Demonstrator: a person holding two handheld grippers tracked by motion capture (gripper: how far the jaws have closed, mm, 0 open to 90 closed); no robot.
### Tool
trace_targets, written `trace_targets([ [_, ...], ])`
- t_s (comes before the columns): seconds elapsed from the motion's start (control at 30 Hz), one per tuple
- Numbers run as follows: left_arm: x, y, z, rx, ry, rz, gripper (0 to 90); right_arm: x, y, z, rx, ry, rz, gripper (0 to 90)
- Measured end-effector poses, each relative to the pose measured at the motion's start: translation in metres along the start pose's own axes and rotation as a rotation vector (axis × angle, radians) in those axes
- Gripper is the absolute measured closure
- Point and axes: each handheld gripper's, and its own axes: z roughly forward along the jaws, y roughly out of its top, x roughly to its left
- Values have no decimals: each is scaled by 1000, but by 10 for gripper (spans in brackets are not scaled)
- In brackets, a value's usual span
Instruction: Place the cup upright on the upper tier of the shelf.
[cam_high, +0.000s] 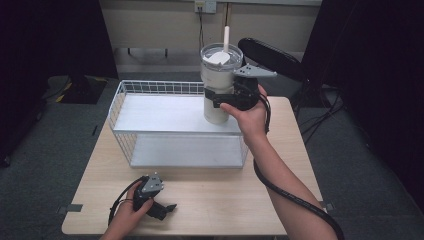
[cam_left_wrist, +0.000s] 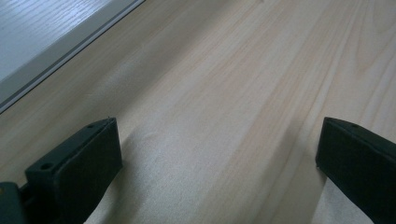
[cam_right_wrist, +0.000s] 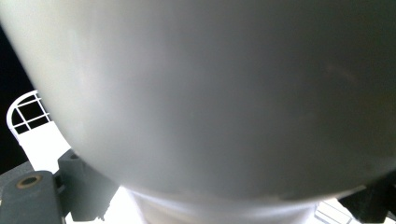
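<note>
Right gripper (cam_high: 220, 102) clamped on white tumbler (cam_high: 216, 85) above wire shelf rack (cam_high: 150, 112); tumbler base hidden. Left gripper (cam_high: 167, 209) spread wide, resting on table (cam_high: 225, 195).

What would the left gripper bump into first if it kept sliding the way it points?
Probably nothing soon: the left gripper has open fingers over bare table. The white shelf rack lies off to one side, though depth is unclear.
</note>
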Motion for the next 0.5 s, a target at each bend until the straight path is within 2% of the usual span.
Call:
trace_targets([
  [0.5, 0, 0, 0, 0, 0, 0, 0, 2, 3, -2, 29, -22, -5, 92],
])
